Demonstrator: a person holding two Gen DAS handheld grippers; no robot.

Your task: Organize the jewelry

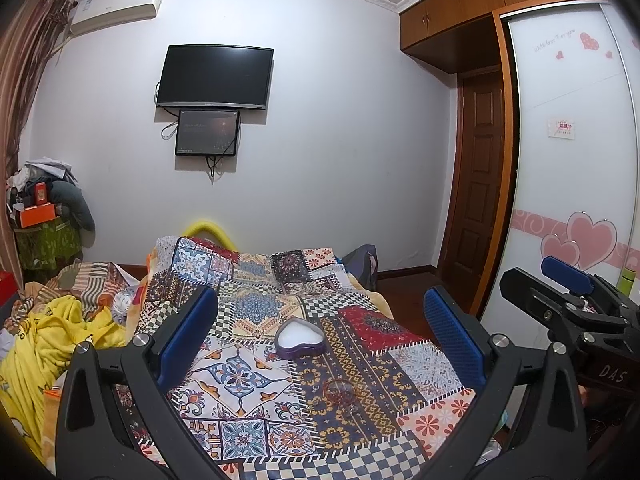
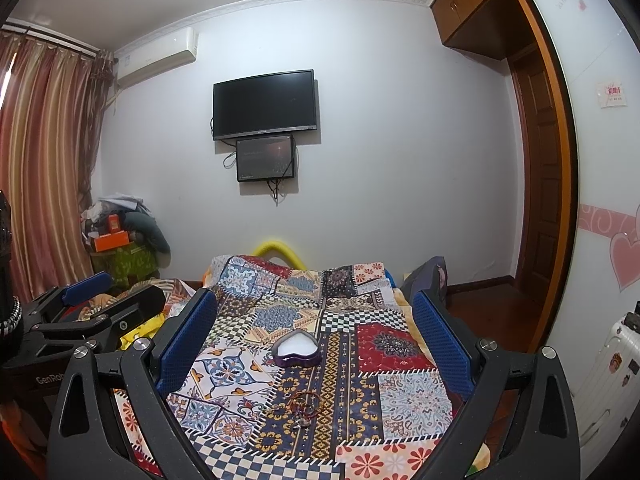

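Note:
A purple heart-shaped box [image 1: 299,341] with a white lining lies open on the patterned cloth; it also shows in the right wrist view [image 2: 296,349]. A red bracelet [image 1: 339,393] with small rings and charms beside it lies nearer to me, also in the right wrist view [image 2: 305,403]. My left gripper [image 1: 320,336] is open and empty, held above the cloth with the box between its fingers. My right gripper [image 2: 316,336] is open and empty, likewise held above the cloth. Each gripper appears at the side of the other's view.
The patterned cloth [image 1: 256,368] covers a narrow table. A yellow blanket [image 1: 52,344] is piled on the left. A wardrobe [image 1: 568,152] and wooden door [image 1: 476,184] are on the right. A white suitcase [image 2: 604,376] stands at the far right.

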